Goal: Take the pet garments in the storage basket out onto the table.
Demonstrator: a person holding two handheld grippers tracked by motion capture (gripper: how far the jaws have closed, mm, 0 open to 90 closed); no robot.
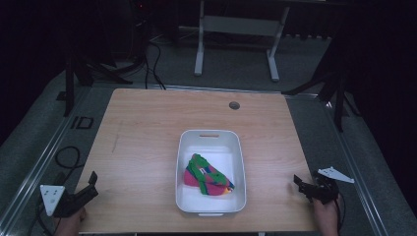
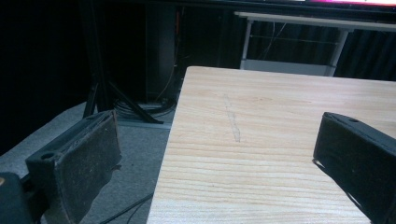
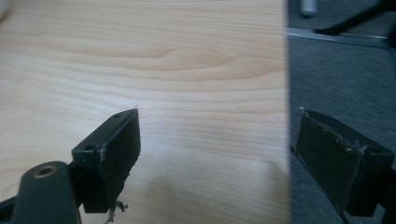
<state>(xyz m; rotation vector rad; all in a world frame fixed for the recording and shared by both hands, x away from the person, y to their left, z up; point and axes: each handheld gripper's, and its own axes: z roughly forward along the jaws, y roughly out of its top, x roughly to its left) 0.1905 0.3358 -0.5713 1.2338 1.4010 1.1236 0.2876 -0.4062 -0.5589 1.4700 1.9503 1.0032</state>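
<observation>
Your left tongs sit at the near left corner of the desk, jaws spread wide with nothing between them; in the left gripper view one jaw hangs over the floor beyond the desk's edge and the other over bare wood. Your right tongs rest at the near right edge, also parted and empty, and the right gripper view shows one jaw above the wood and the other off the side, over the grey floor. Both are well apart from the work

Between them, toward the near middle of the desk, stands the white bin, and inside it lies the colourful cloth, a bundle of pink, green, blue and yellow, bunched toward the near end of the bin and lying loosely rather than neatly folded

As I judge it, either the cloth has been dropped in and you are finished and parked, or you have not begun lifting it out. Nothing else on the desk waits to be handled, so little seems left unless the cloth must come out
</observation>
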